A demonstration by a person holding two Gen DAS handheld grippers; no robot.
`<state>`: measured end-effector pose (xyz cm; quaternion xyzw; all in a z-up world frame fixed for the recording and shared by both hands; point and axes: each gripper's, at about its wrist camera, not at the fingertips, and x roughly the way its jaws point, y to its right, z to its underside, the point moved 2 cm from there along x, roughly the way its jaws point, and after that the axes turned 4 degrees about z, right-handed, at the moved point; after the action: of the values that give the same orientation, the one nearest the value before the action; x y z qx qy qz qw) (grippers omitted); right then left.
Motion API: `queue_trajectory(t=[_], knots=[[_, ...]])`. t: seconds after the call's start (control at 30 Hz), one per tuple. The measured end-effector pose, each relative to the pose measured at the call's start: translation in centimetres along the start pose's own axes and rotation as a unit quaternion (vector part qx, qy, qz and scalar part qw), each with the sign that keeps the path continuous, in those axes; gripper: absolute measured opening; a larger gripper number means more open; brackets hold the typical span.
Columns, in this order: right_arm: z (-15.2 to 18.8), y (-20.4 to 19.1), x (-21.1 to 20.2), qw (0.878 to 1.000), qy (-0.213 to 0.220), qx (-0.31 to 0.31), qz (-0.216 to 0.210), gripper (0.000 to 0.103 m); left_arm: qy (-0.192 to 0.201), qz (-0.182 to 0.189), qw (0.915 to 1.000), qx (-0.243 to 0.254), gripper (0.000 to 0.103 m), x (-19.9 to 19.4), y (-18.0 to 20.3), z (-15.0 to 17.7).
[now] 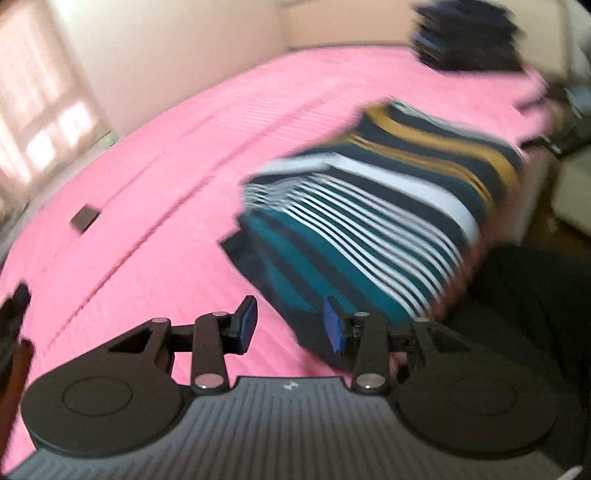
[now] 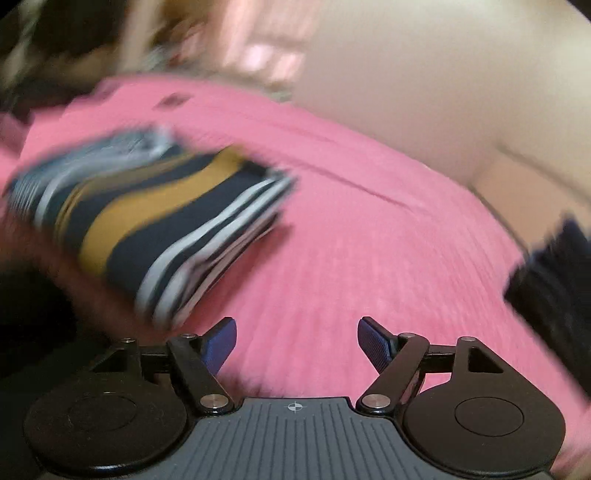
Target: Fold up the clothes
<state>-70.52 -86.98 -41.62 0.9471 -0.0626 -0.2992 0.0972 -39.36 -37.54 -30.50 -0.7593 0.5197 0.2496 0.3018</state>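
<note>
1 striped garment (image 1: 373, 206), 1 dark pile (image 1: 465, 33), 1 small dark object (image 1: 84, 218), 1 pink cover (image 1: 166, 166).

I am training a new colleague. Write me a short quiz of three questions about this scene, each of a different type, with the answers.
1. True or false: the left gripper is shut on the striped garment.
2. Multiple choice: the striped garment lies on (A) a bare wooden floor, (B) a pink cover, (C) a white chair.
3. Fill in: the stack of dark folded clothes sits at the ____ end of the pink cover in the left wrist view.

Key
1. False: both its fingers stand apart and hold nothing; the right gripper is open too.
2. B
3. far
</note>
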Motion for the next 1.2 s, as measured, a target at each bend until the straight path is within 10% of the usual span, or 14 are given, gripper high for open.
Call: queue_trajectory(t=[0.2, 0.4, 0.47, 0.53, 0.67, 0.93, 1.03, 1.2], knots=[[-4.8, 3.6, 4.4, 0.966, 0.019, 0.215, -0.144, 0.075, 0.018, 0.042, 0.9938, -0.101, 0.036, 5.2, -4.5, -5.0], [-8.2, 4.1, 12.7, 0.935, -0.023, 0.286, -0.208, 0.073, -0.007, 0.070, 0.9818, -0.176, 0.035, 12.5, -7.6, -7.4], [-8.5, 4.8, 14.5, 0.921, -0.042, 0.324, -0.213, 0.008, -0.020, 0.076, 0.9798, -0.184, 0.018, 14.0, -8.0, -7.6], [-9.4, 5.1, 15.6, 0.916, -0.044, 0.332, -0.222, 0.007, -0.016, 0.071, 0.9809, -0.181, 0.003, 14.1, -8.1, -7.5], [-11.3, 5.6, 15.5, 0.927, -0.005, 0.305, -0.219, 0.007, 0.030, 0.055, 0.9809, -0.184, 0.003, 12.8, -8.7, -7.5], [-8.5, 5.2, 19.5, 0.928, -0.049, 0.315, -0.194, 0.015, -0.004, 0.066, 0.9707, -0.231, 0.010, 16.8, -10.0, -5.7], [-10.1, 4.4, 16.9, 0.958, -0.046, 0.244, -0.145, 0.046, -0.015, 0.044, 0.9786, -0.200, 0.021, 15.7, -9.8, -6.4], [-12.2, 0.5, 8.6, 0.987, 0.022, 0.098, -0.127, 0.047, -0.007, -0.013, 0.9924, -0.122, 0.022, 11.0, -6.9, -6.8]])
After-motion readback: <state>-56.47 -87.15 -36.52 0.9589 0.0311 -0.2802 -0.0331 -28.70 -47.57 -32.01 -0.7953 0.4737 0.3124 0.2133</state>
